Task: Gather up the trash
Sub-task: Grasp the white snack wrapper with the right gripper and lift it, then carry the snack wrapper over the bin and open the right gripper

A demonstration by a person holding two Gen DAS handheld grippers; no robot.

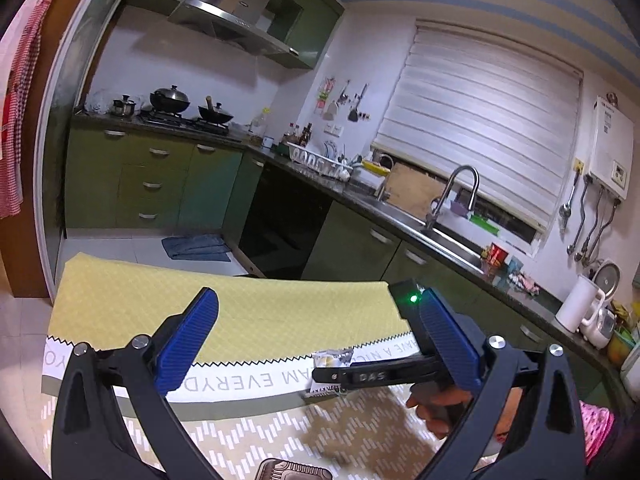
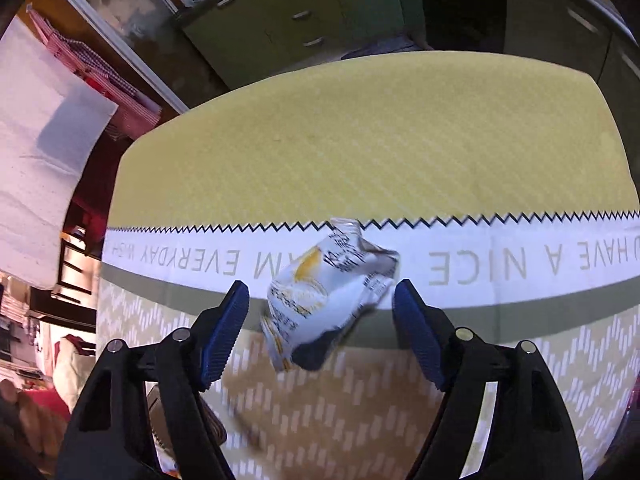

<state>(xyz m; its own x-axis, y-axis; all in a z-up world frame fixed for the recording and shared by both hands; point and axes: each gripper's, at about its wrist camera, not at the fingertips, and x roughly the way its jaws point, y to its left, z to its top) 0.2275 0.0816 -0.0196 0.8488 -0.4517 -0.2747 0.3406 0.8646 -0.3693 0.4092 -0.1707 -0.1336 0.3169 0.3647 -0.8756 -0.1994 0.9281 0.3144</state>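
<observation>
A crumpled white snack wrapper (image 2: pixel 320 300) with yellow print lies on the tablecloth (image 2: pixel 360 152), across its white lettered band. My right gripper (image 2: pixel 320 288) points steeply down over it, open, with the wrapper between the blue pads (image 2: pixel 224 332); neither pad presses on it. In the left wrist view the same wrapper (image 1: pixel 332 360) shows small beyond the fingers, with a hand (image 1: pixel 436 404) holding the other tool beside it. My left gripper (image 1: pixel 316 300) stands wide open above the cloth with nothing between its fingers.
A dark patterned tray edge (image 1: pixel 292 470) shows at the near side of the table. Beyond the table's far edge (image 1: pixel 224 276) lie a tiled floor, green kitchen cabinets (image 1: pixel 160 184), a sink (image 1: pixel 452 240) and a worktop with a white kettle (image 1: pixel 576 304).
</observation>
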